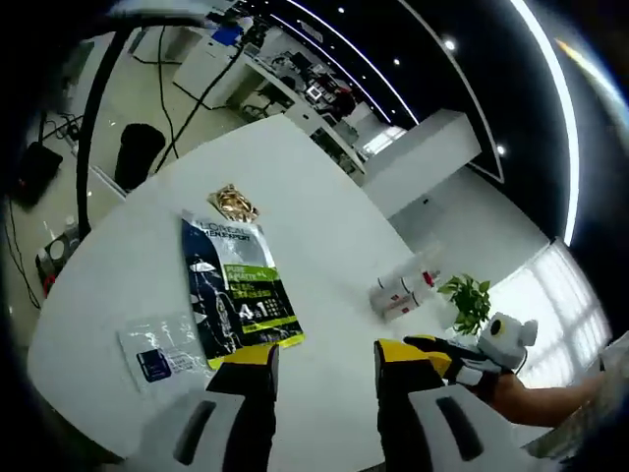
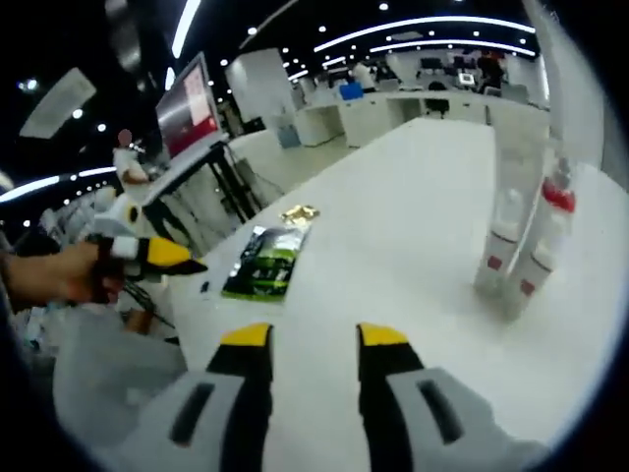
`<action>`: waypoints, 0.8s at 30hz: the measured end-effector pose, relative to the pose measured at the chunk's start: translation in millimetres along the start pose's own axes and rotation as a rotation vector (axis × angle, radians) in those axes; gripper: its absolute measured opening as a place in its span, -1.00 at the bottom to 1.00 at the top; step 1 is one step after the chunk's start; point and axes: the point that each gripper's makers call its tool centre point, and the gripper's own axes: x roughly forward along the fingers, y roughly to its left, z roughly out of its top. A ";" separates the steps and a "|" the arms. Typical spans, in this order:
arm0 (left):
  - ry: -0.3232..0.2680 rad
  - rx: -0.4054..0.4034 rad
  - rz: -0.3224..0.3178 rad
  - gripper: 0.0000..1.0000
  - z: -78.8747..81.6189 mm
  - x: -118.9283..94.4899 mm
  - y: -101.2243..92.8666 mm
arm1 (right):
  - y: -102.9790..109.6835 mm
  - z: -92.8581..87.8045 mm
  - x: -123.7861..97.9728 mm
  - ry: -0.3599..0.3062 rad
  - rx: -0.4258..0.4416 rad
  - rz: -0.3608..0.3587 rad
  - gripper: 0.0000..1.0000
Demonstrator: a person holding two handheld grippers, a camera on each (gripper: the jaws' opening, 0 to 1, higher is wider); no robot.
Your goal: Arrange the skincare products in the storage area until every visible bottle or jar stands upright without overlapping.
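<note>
Stock: two white red-capped plastic bottles [image 2: 521, 251] upright, touching; green-and-blue flat sachet [image 2: 265, 261] well apart from them. My left gripper [image 1: 324, 364] and right gripper [image 2: 313, 339] gape empty. Risk: nudging one bottle topples both.

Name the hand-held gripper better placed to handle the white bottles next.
Right, most likely. The right hand-held gripper is open with the white bottles close ahead. The left hand-held gripper faces the green pouch, with the bottles farther off to its side.

Bottles [image 2: 521, 251] on table [image 2: 413, 187]; pouch [image 2: 265, 261] well apart — left.
</note>
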 end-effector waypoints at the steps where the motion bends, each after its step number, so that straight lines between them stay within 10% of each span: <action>1: -0.004 -0.008 0.005 -0.06 1.2 0.1 2.7 | 0.9 2.7 2.4 -0.003 -0.001 0.004 -0.36; 10: -0.193 -0.026 0.028 0.11 36.4 9.1 28.5 | 16.4 38.0 61.9 0.025 -0.058 0.079 -0.29; 24: -0.200 -0.037 0.112 0.09 46.0 28.5 62.0 | 31.9 26.9 135.3 0.146 -0.058 0.124 -0.34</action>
